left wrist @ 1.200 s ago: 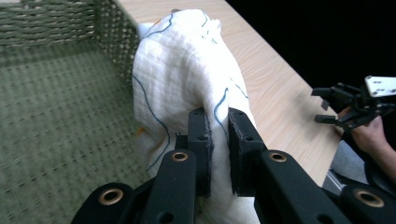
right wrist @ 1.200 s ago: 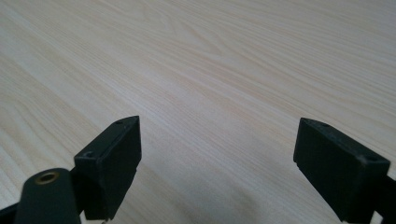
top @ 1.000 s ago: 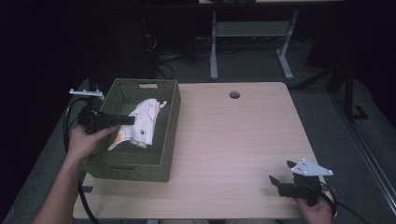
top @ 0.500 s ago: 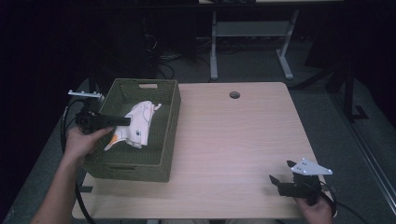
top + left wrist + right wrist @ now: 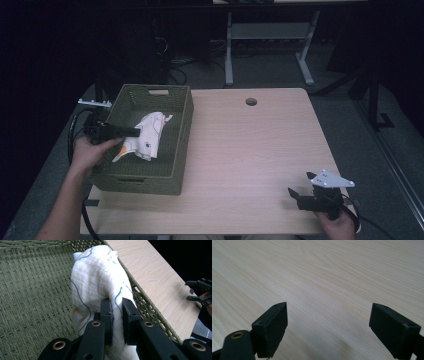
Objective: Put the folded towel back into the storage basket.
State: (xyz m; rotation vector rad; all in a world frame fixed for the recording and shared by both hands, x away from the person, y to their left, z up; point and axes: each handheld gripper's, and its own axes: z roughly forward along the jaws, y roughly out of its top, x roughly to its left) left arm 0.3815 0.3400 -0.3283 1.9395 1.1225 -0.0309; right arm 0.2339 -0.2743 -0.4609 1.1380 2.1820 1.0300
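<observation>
A white cloth (image 5: 147, 137) with thin blue lines and an orange patch hangs inside the green woven basket (image 5: 150, 177) at the table's left. My left gripper (image 5: 136, 132) reaches in over the basket's left wall and is shut on the cloth. In the left gripper view the two pads pinch a fold of the cloth (image 5: 97, 282) just above the basket floor (image 5: 32, 295). My right gripper (image 5: 296, 192) rests near the table's front right corner, held by a hand. Its jaws stand wide open over bare wood in the right gripper view (image 5: 328, 326).
The light wooden table (image 5: 250, 150) has a round cable hole (image 5: 251, 101) near its far edge. A desk frame and cables stand on the dark floor behind the table. The basket's right wall (image 5: 147, 307) runs close beside the held cloth.
My left gripper has sunk a little and drawn toward the basket's left side, carrying the cloth lower into the basket. The right gripper has stayed put.
</observation>
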